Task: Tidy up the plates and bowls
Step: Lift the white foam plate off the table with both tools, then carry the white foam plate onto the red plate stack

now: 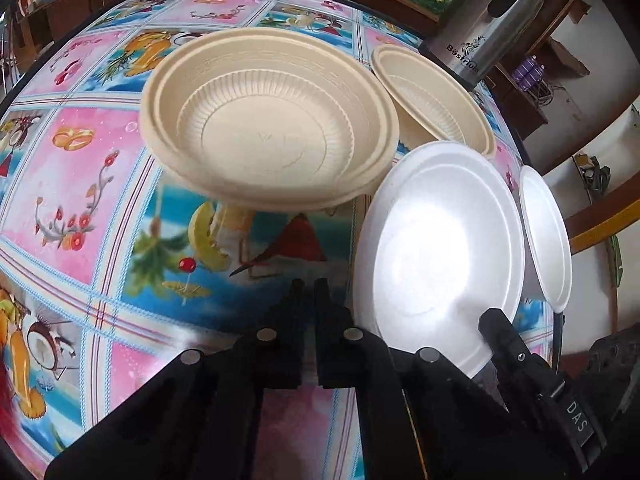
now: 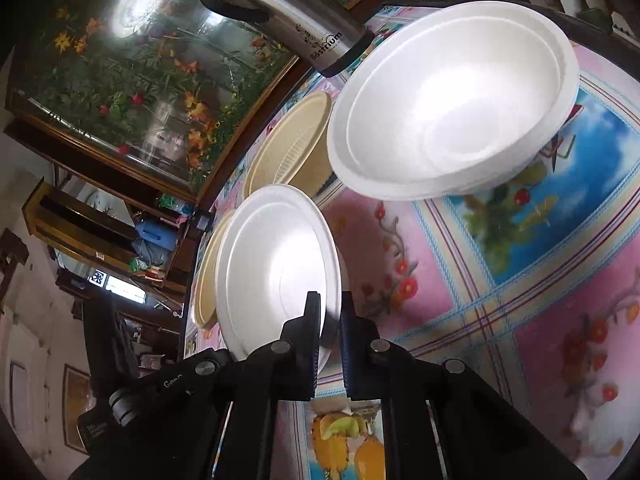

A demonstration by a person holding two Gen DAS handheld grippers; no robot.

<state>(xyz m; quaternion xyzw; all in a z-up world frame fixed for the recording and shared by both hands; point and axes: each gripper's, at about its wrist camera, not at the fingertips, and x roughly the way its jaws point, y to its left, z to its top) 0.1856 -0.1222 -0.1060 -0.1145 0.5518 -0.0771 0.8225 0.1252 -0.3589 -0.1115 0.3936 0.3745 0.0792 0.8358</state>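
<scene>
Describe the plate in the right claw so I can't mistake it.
Start at the steel jug on the flowery tablecloth. Nearer than the beige bowl beside it is a white plate. Unlike its neighbours, its rim is pinched in the right claw.

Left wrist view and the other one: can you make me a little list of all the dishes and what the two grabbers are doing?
table cover: picture tablecloth
near tan bowl: in front of the left gripper, not held
far tan bowl: behind it, by the steel jug
white plate: tilted up, rim pinched
right gripper: jaws shut on the white plate
white bowl: farther off, untouched
left gripper: jaws shut, nothing between them
</scene>
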